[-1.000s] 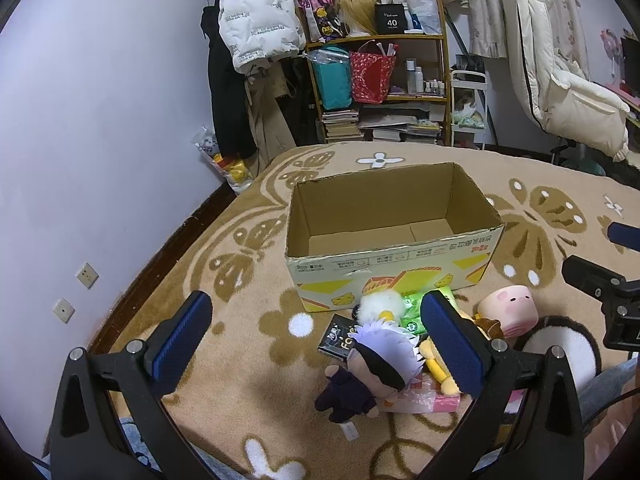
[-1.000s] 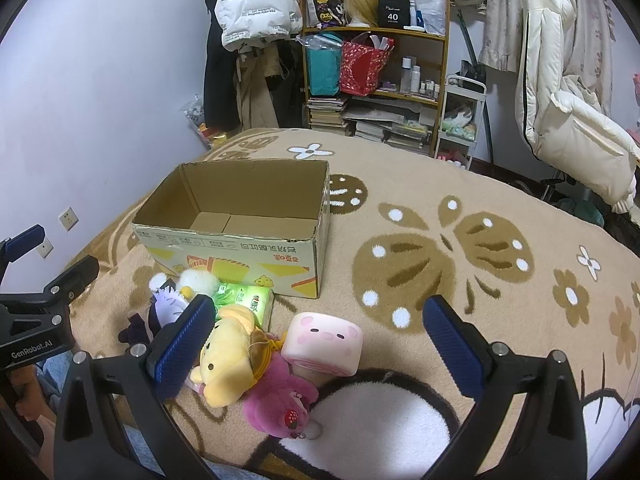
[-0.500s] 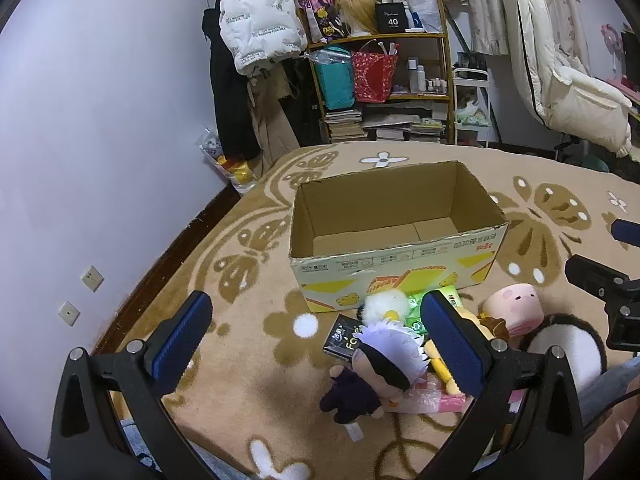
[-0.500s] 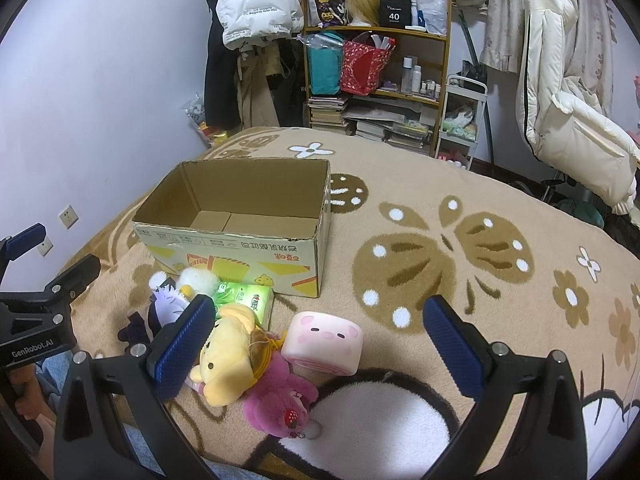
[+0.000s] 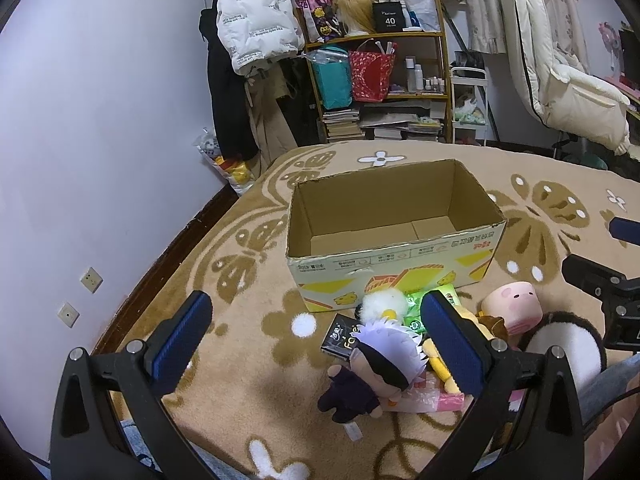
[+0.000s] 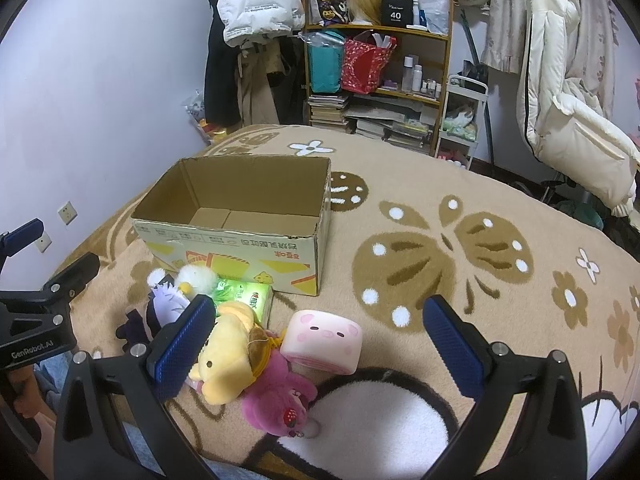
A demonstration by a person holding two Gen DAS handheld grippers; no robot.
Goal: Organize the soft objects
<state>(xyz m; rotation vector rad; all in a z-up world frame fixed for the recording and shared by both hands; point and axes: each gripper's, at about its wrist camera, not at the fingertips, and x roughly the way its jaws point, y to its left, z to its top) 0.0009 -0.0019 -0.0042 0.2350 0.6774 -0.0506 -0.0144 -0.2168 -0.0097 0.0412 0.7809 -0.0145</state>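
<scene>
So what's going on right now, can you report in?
Left gripper and right gripper open, empty. Cardboard box empty; plush toys piled before it. Nothing blocking.

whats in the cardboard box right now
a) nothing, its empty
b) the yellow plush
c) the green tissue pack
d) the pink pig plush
a: the cardboard box shows only its bare bottom flaps, while the pink pig plush, yellow plush and green tissue pack all lie on the rug in front of it.

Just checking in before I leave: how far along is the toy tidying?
Nothing looks done: the cardboard box is empty. Nothing is in hand either; the left tool and right tool are both open above the rug. Everything is left: the white-haired doll, yellow plush, pink plush, pig cushion and the rest lie in front of the box.
</scene>
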